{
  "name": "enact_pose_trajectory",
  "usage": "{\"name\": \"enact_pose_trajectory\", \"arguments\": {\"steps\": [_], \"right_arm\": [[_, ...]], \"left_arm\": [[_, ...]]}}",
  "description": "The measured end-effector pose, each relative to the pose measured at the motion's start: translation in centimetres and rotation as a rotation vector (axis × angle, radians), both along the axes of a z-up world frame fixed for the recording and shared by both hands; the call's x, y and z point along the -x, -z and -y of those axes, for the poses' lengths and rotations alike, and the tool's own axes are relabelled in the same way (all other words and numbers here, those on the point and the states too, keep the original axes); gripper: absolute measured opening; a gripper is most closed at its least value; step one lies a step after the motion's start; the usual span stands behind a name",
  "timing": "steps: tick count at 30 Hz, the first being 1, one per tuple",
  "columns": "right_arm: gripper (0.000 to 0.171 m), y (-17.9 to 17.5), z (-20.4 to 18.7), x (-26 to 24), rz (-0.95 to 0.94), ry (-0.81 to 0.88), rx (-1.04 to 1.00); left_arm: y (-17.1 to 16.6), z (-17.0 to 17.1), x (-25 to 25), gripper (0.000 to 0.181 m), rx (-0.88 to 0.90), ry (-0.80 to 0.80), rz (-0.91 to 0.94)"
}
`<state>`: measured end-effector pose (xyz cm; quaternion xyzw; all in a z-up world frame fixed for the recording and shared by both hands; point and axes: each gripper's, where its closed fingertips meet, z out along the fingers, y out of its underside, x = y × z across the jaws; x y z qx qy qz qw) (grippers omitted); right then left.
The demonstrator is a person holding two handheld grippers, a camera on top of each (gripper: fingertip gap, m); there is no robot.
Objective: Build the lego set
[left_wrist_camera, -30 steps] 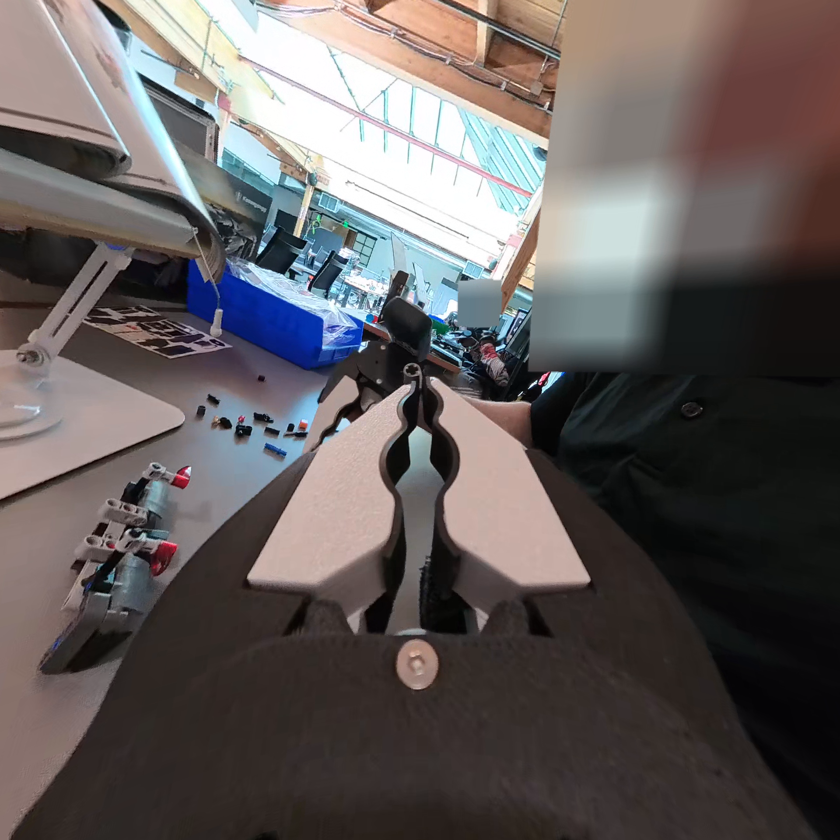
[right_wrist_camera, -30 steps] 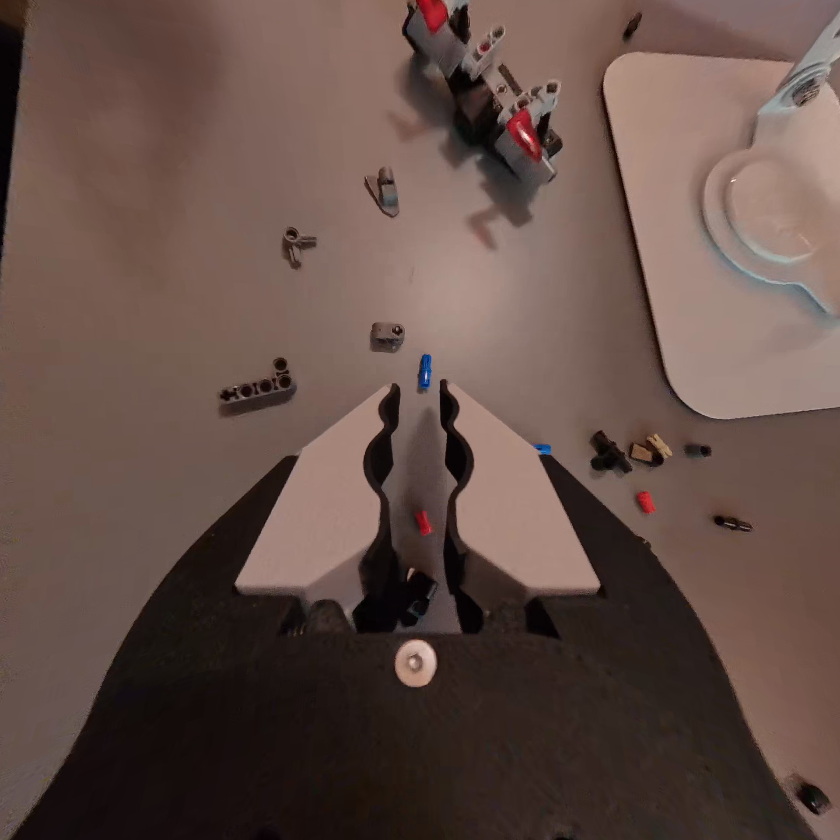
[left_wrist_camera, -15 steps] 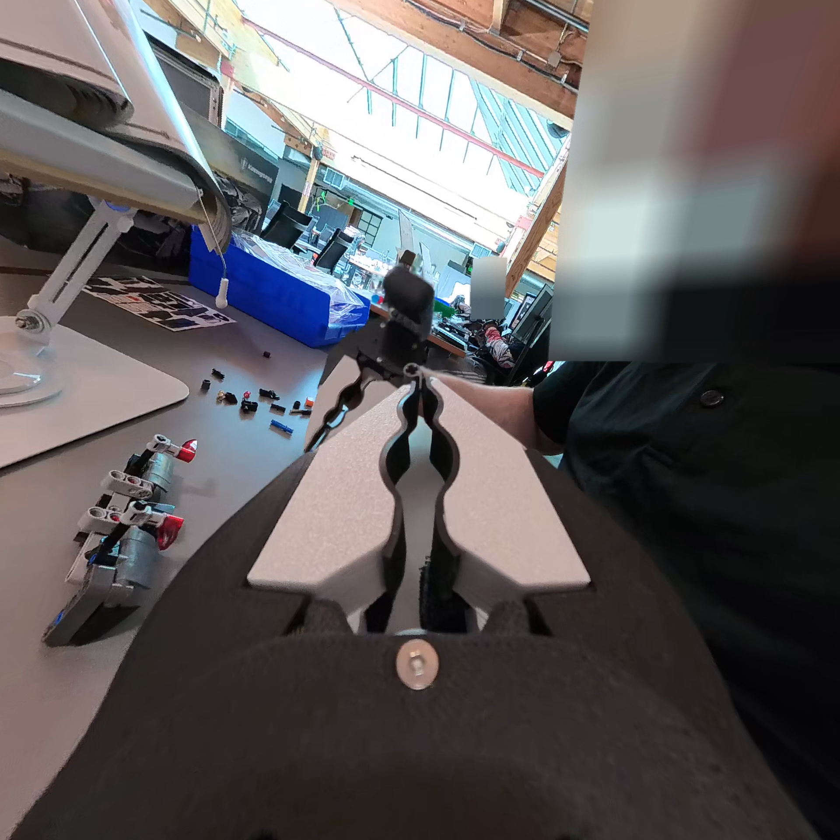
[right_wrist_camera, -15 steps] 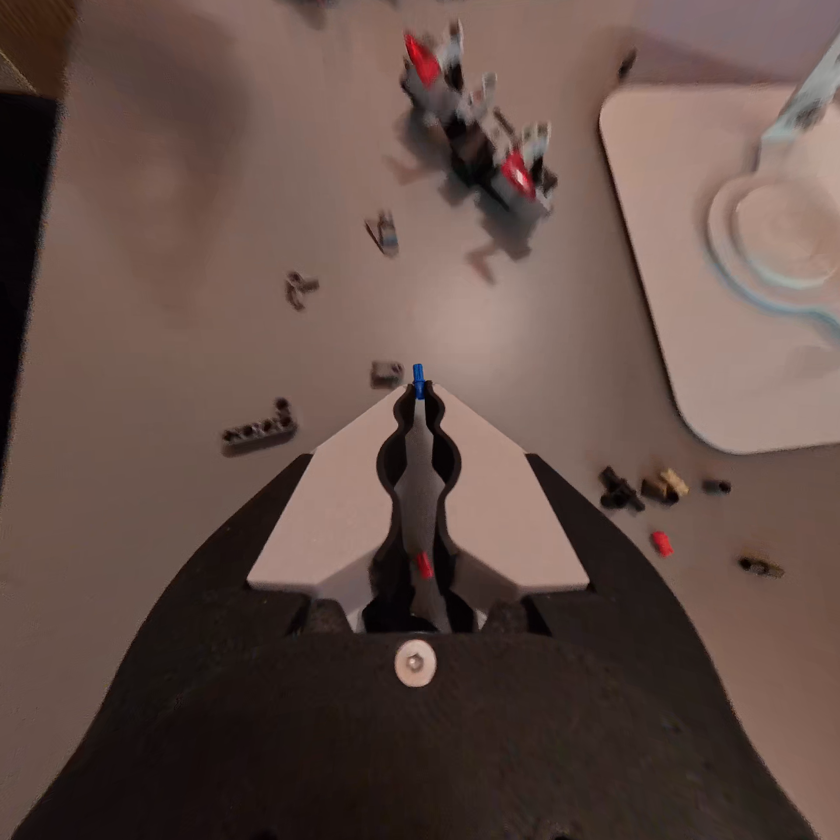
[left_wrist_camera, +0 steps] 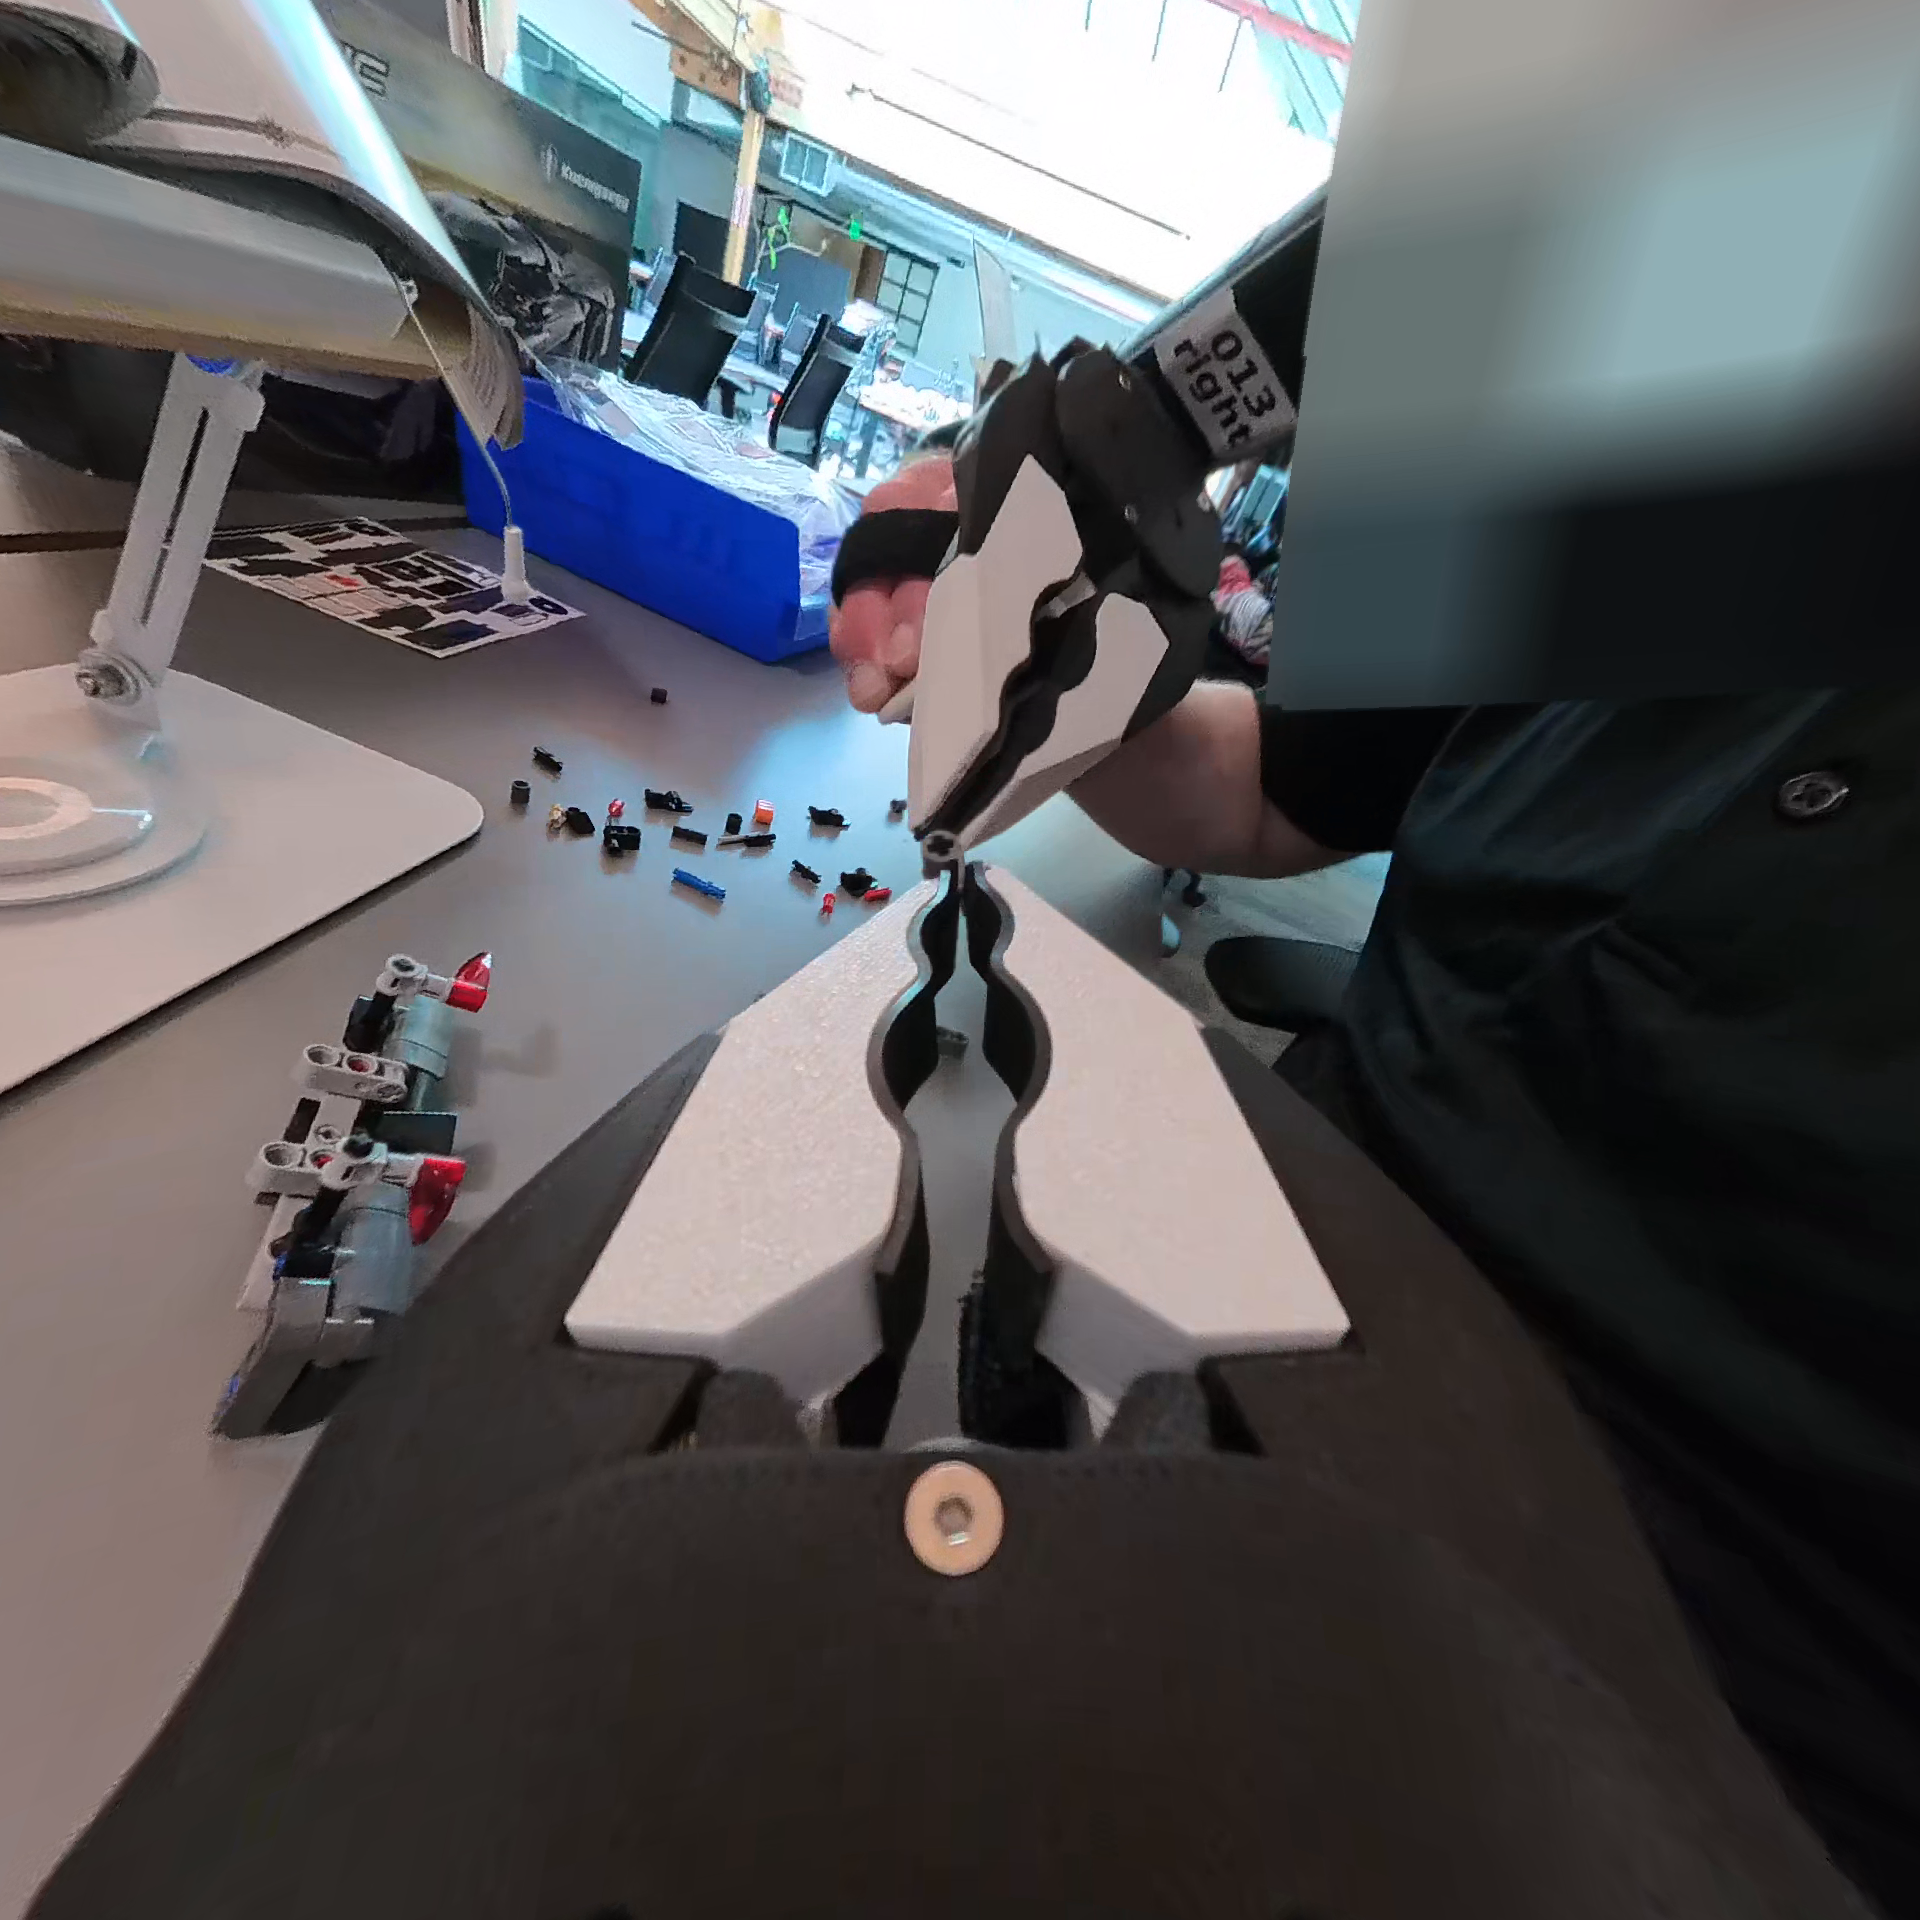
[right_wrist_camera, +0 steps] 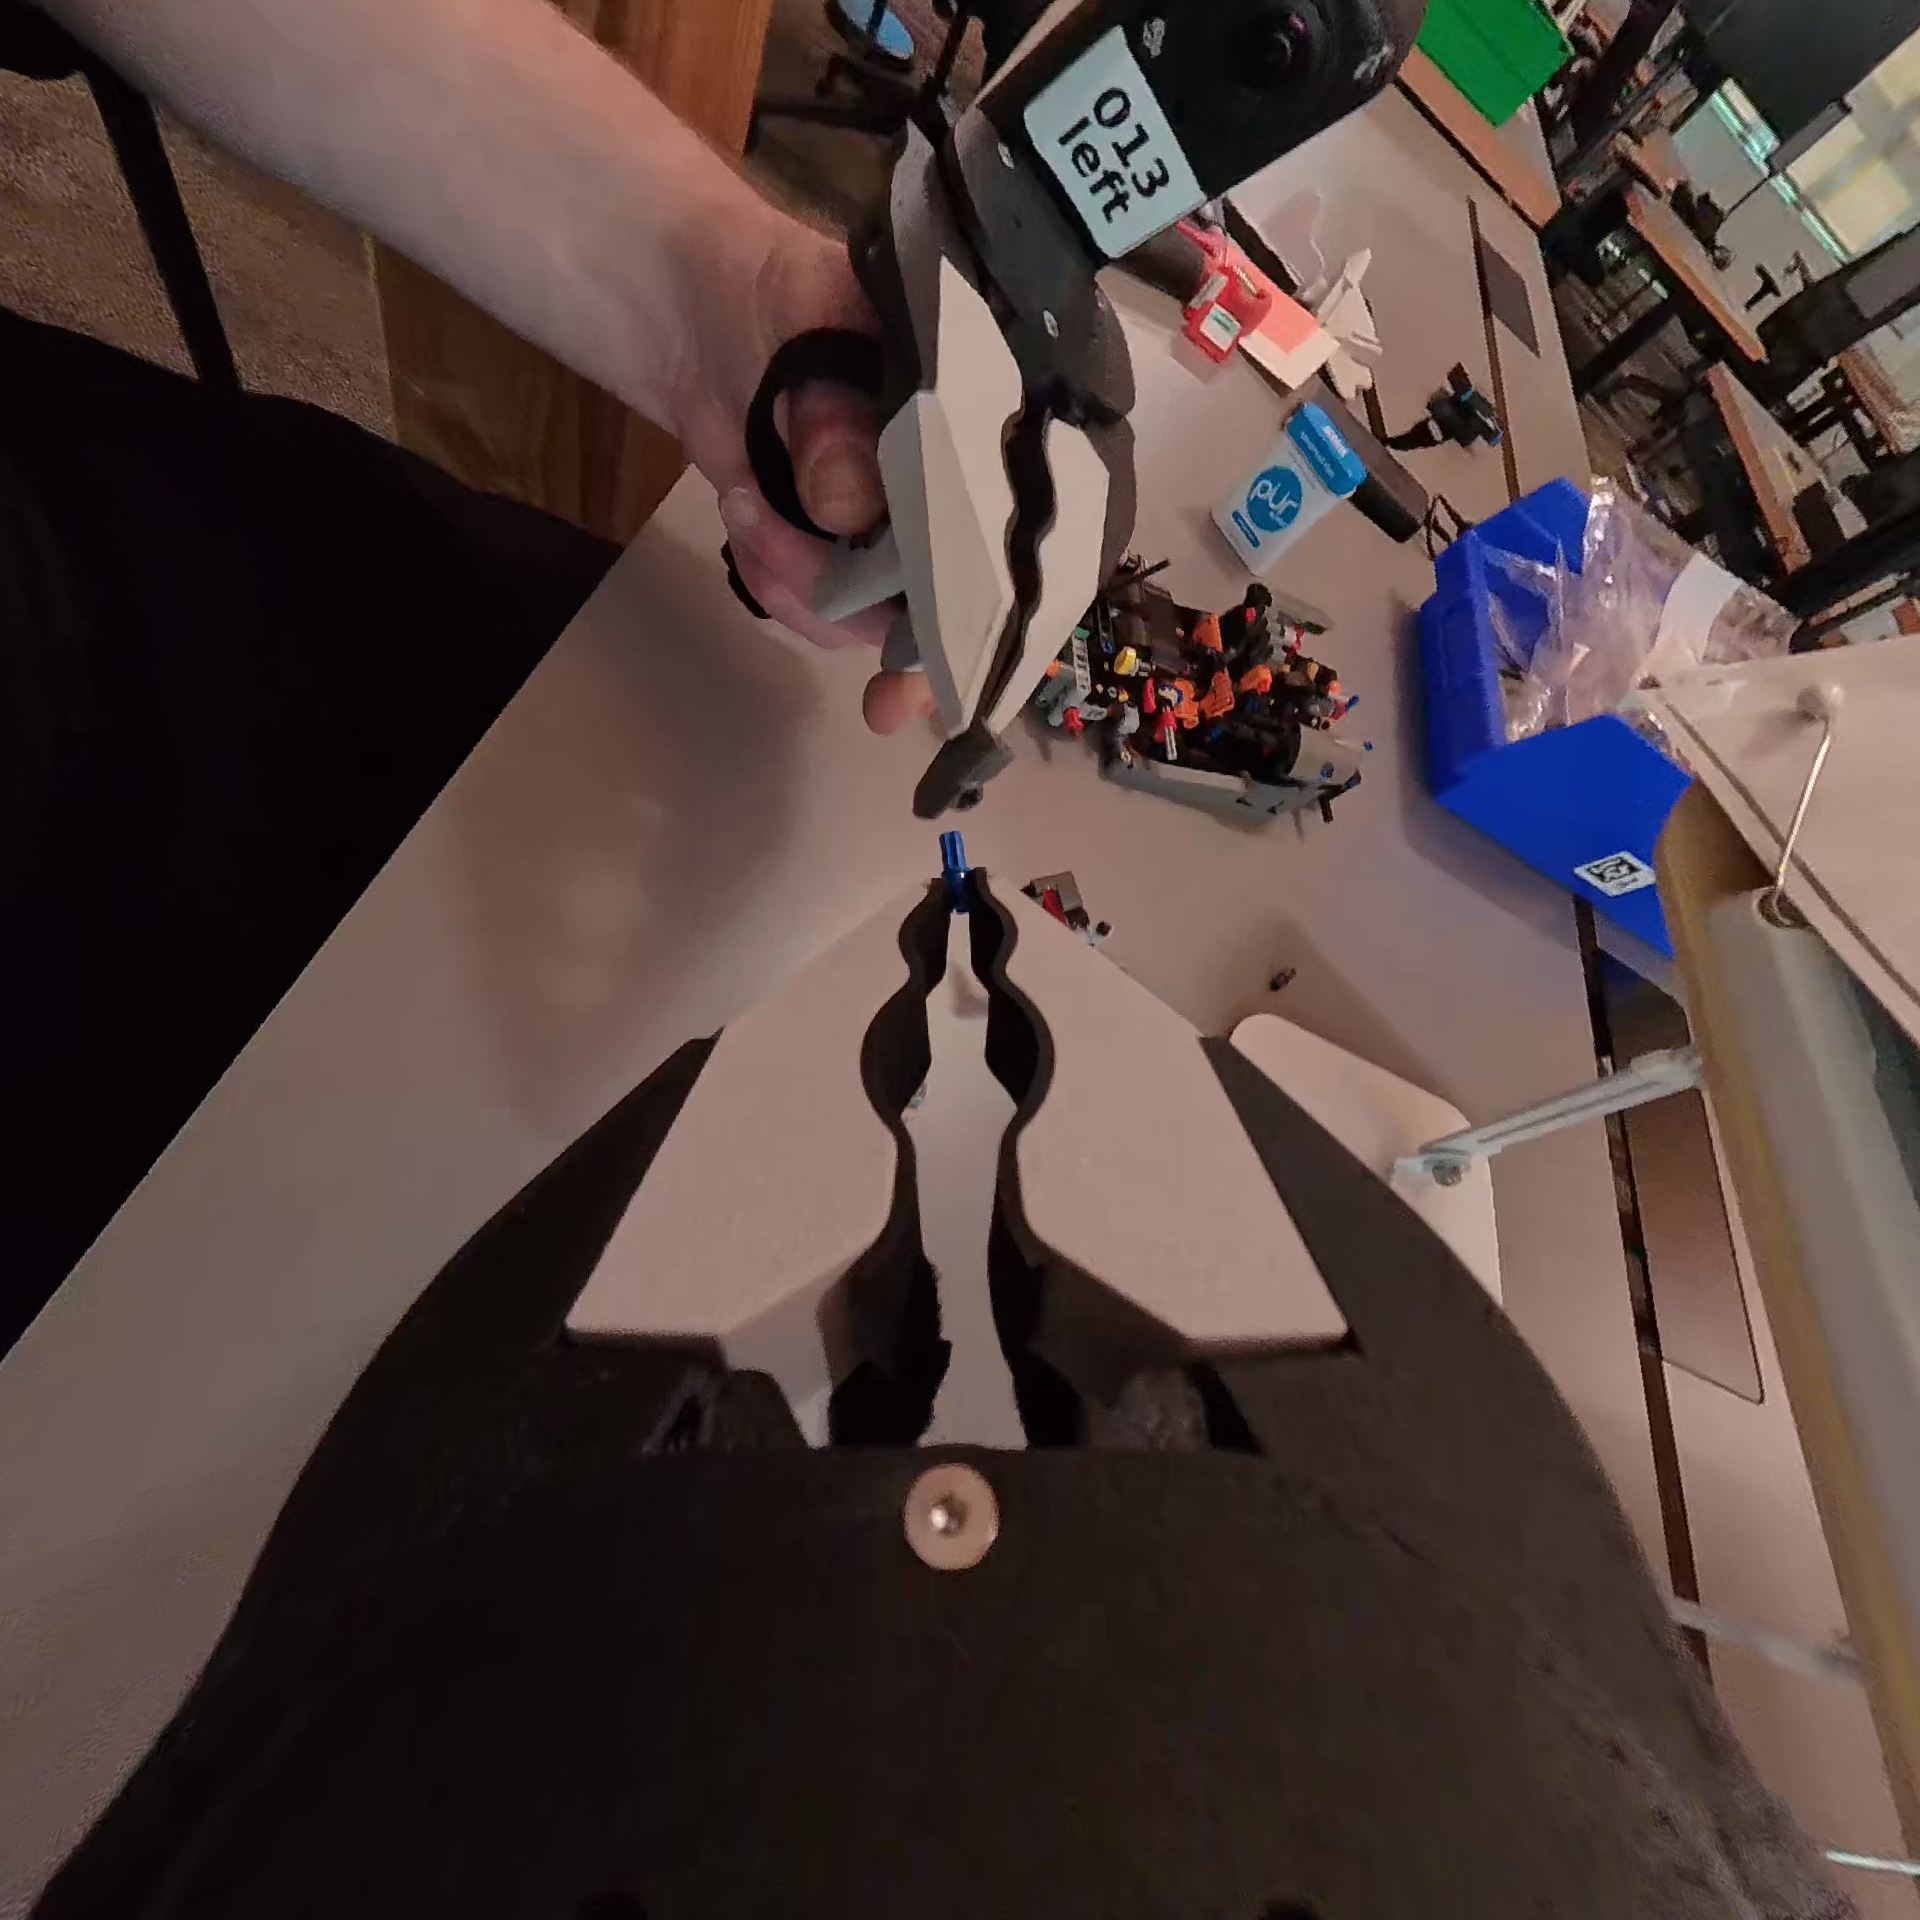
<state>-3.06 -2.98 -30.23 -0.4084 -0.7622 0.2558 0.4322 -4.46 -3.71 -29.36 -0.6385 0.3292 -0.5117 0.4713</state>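
A small blue pin [right_wrist_camera: 953,871] sits pinched at the very tip of the right gripper [right_wrist_camera: 957,902], whose jaws are closed on it, about half its length sticking out past them. Just beyond it, not quite touching, hangs the left gripper [right_wrist_camera: 966,764], its jaws closed on a small dark piece [right_wrist_camera: 948,781] too shadowed to name; in the left wrist view that piece is hidden between the tips. Both grippers are held up above the desk [left_wrist_camera: 623,966]. In the left wrist view the right gripper's [left_wrist_camera: 943,840] tip shows only a small cross-shaped end face, the blue barely readable. One part-built grey model [left_wrist_camera: 348,1174] with two red cone tips lies on the desk to the left, its near end cut off by the gripper body. Farther out, a scatter of small loose pieces [left_wrist_camera: 717,831], mostly black with one blue pin and a few red or orange ones, is too fine to count surely. A white stand base [left_wrist_camera: 208,831] holds an open booklet overhead, only partly in view. One blue bin [left_wrist_camera: 644,520] with clear bags stands behind, and a mixed heap of bricks [right_wrist_camera: 1205,696] lies beside it.
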Motion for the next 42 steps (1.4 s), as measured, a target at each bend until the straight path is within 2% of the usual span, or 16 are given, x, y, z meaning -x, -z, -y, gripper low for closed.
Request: {"name": "enact_pose_trajectory", "arguments": {"steps": [11, 24, 32, 36, 42], "right_arm": [[0.0, -0.3, -0.2, 0.4, 0.021, -0.04, -0.024], [0.0, -1.3, -0.9, 0.7, 0.017, -0.042, -0.301], [0.0, -1.1, -1.9, 0.9, 0.05, 0.039, -0.425], [0.0, -0.8, -2.1, 0.9, 0.097, 0.046, -0.342], [0.0, -0.3, -2.0, 0.7, 0.167, 0.009, -0.133]], "left_arm": [[0.0, -0.2, -0.4, 0.0, -0.033, -0.005, -0.058], [-1.2, -0.7, -0.2, 0.0, 0.052, 0.018, 0.058], [-1.0, -1.6, 0.0, 0.0, 0.095, -0.035, 0.005], [-0.7, -1.8, 0.0, 0.0, 0.05, -0.064, -0.072], [-0.3, -1.8, -0.4, 0.0, -0.126, -0.106, -0.28]]}}
